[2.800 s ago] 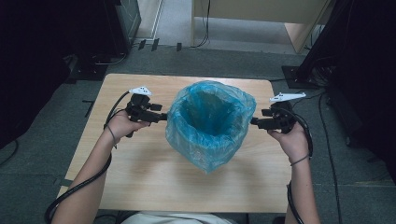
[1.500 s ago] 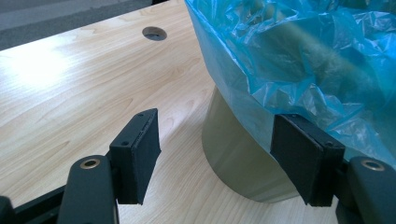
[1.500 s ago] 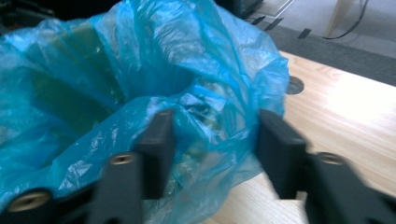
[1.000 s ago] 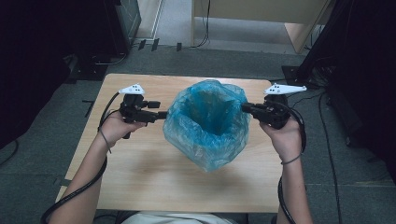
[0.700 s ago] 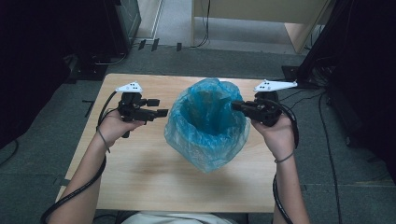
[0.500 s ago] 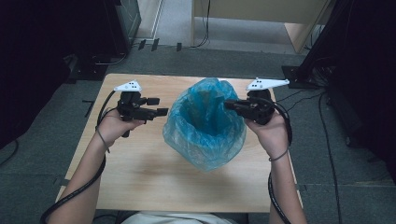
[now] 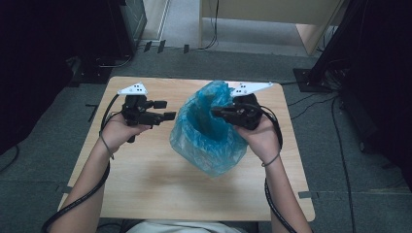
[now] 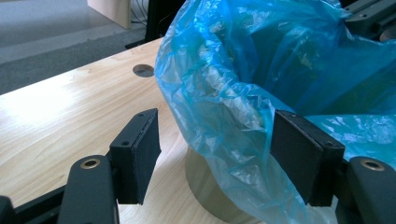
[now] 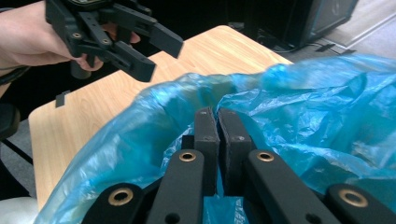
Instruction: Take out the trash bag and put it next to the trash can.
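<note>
- Blue bag (image 7: 206,133) lines a bin near the table's (image 7: 145,174) middle; its right rim, earlier stretched wide, is now drawn inward over the opening.
- My right gripper (image 7: 217,112) stays clenched on that rim film, jaws pressed together.
- My left gripper (image 7: 167,110), jaws apart and empty, waits just left of the bag.
- Judgement: the liner is being gathered for closing.
- Bare tabletop lies left and near; the far edge is close.

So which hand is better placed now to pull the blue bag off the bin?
Right. The right gripper is shut on the blue bag rim over the bin; the left gripper stands open beside it.
</note>
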